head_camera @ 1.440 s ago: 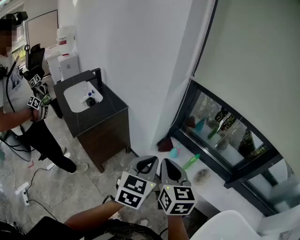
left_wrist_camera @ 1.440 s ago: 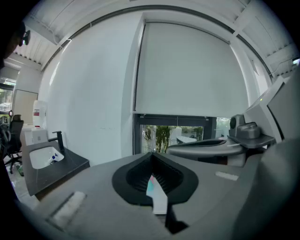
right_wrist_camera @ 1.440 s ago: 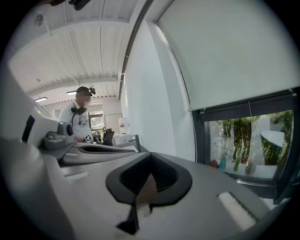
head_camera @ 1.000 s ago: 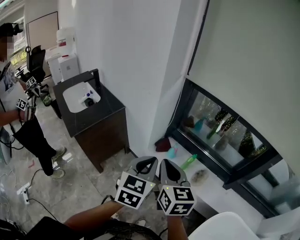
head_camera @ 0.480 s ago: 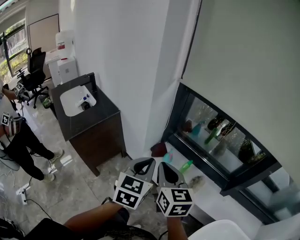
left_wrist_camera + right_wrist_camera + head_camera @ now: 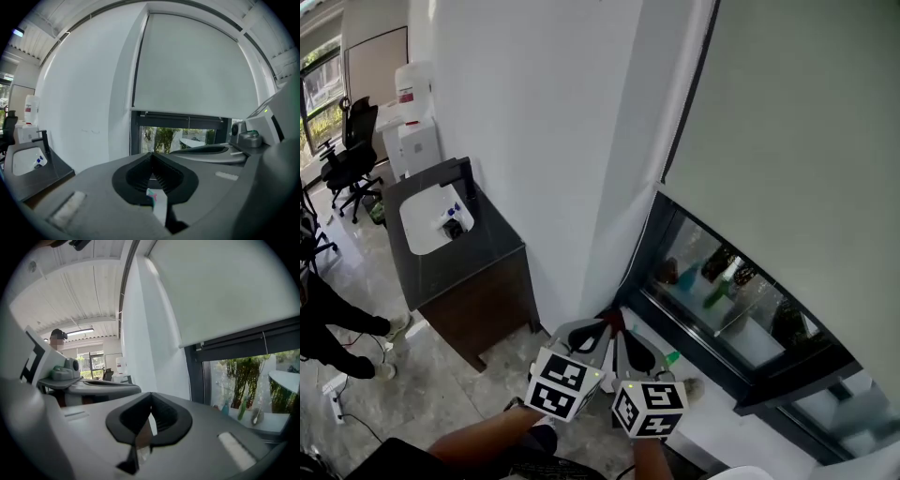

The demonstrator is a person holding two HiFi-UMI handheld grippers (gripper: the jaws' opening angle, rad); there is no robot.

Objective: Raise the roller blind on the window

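Status: left gripper [image 6: 607, 323] and right gripper [image 6: 620, 330] are both fully closed, jaws pressed together, with nothing between them. They sit side by side, low in front of the window [image 6: 724, 298], pointing at its lower left corner (marker cubes face the head camera). Neither touches the window.

Roller blind [image 6: 787, 159]: down over most of the window, its bottom edge leaving only a low strip of glass uncovered. Greenery shows through that strip.

Window sill [image 6: 712, 412]: white, along the window's foot. A teal bottle [image 6: 226, 407] and a green bottle [image 6: 242, 408] stand on it against the glass.

Left of the window:
- a white wall column [image 6: 544, 141]
- past it, a dark sink cabinet [image 6: 459, 272] with a white basin
- further from the window, an office chair [image 6: 347, 150] and a person's legs [image 6: 337, 323] on the tiled floor
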